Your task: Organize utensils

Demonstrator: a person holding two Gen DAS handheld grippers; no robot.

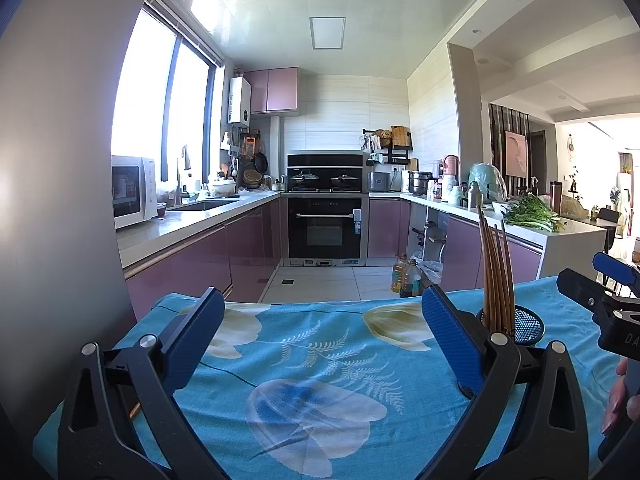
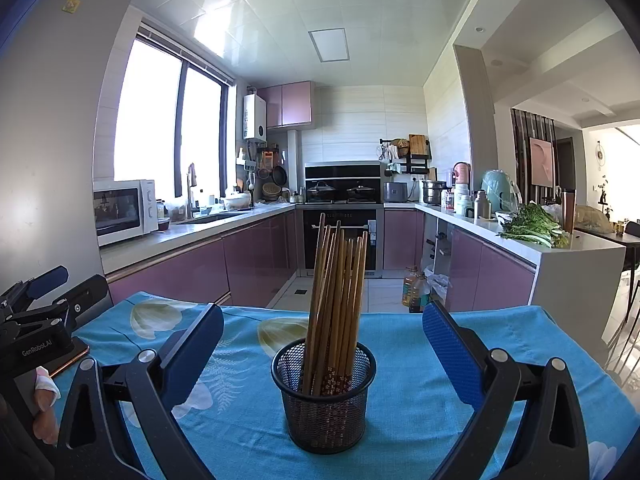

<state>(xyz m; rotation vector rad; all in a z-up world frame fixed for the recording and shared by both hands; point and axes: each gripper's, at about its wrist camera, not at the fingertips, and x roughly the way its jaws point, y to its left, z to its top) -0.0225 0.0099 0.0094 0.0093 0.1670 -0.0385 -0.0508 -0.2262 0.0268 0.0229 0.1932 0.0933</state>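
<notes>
A black mesh cup [image 2: 324,396] stands on the blue flowered tablecloth [image 2: 400,360] and holds several wooden chopsticks [image 2: 338,300] upright. My right gripper [image 2: 322,344] is open and empty, its blue pads on either side of the cup, apart from it. In the left wrist view the same cup [image 1: 524,326] and chopsticks [image 1: 496,272] show behind the right finger. My left gripper [image 1: 320,328] is open and empty over bare cloth [image 1: 312,380], left of the cup. Each gripper shows at the edge of the other's view: the right gripper [image 1: 600,292] and the left gripper [image 2: 44,300].
The table's far edge [image 2: 380,310] faces a kitchen floor with oil bottles [image 2: 416,286]. Pink cabinets, a microwave [image 2: 124,210], oven [image 2: 340,236] and a counter with greens [image 2: 532,230] lie beyond. A grey wall [image 1: 52,200] is close on the left.
</notes>
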